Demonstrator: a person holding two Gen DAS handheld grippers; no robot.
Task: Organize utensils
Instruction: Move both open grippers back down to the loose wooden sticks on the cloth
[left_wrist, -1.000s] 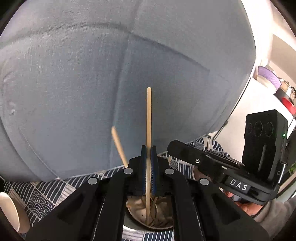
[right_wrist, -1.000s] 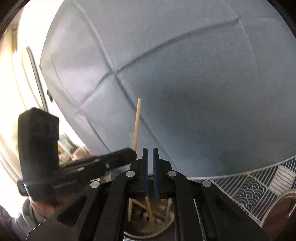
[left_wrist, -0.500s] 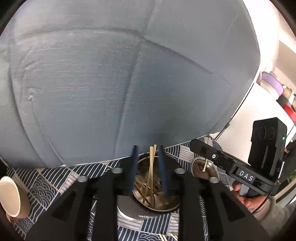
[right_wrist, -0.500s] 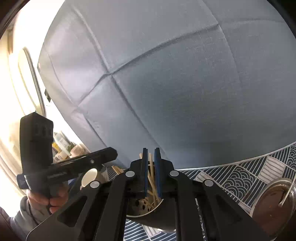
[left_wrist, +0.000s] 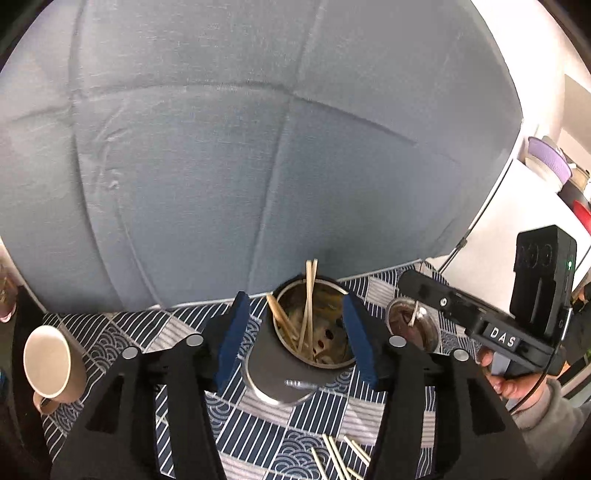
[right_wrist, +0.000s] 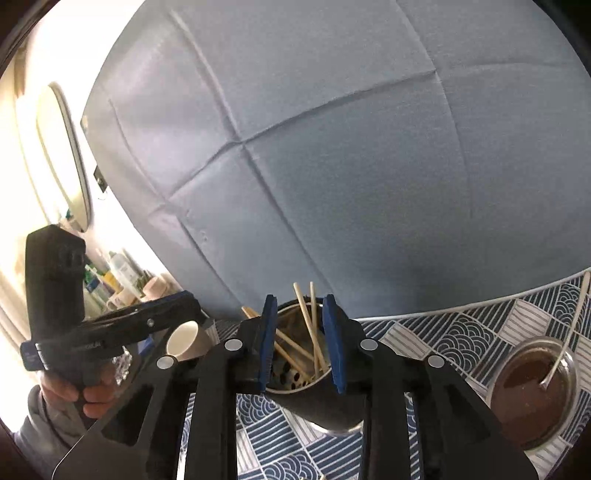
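A metal utensil holder (left_wrist: 295, 363) (right_wrist: 325, 402) stands on the patterned tablecloth (left_wrist: 155, 332) with several wooden chopsticks (left_wrist: 308, 302) (right_wrist: 308, 325) leaning inside. My left gripper (left_wrist: 295, 341) hovers above and in front of it, its jaws opening wide, nothing pressed between the blue pads (left_wrist: 232, 339). My right gripper (right_wrist: 301, 343) is also opening, its pads (right_wrist: 267, 343) apart and empty, with the holder seen through the gap. More chopsticks (left_wrist: 340, 458) lie loose on the cloth near the bottom of the left wrist view.
A beige mug (left_wrist: 51, 363) (right_wrist: 186, 341) lies at the left. A metal bowl (right_wrist: 535, 391) (left_wrist: 413, 325) of brown sauce with a spoon sits at the right. A blue-grey cushion (left_wrist: 258, 147) rises behind the table. A person's hands (left_wrist: 506, 384) (right_wrist: 74, 391) hold the grippers.
The left gripper let go of a chopstick, which dropped into the holder. Both grippers opened and drew back and up from the holder, so more of the tablecloth shows.
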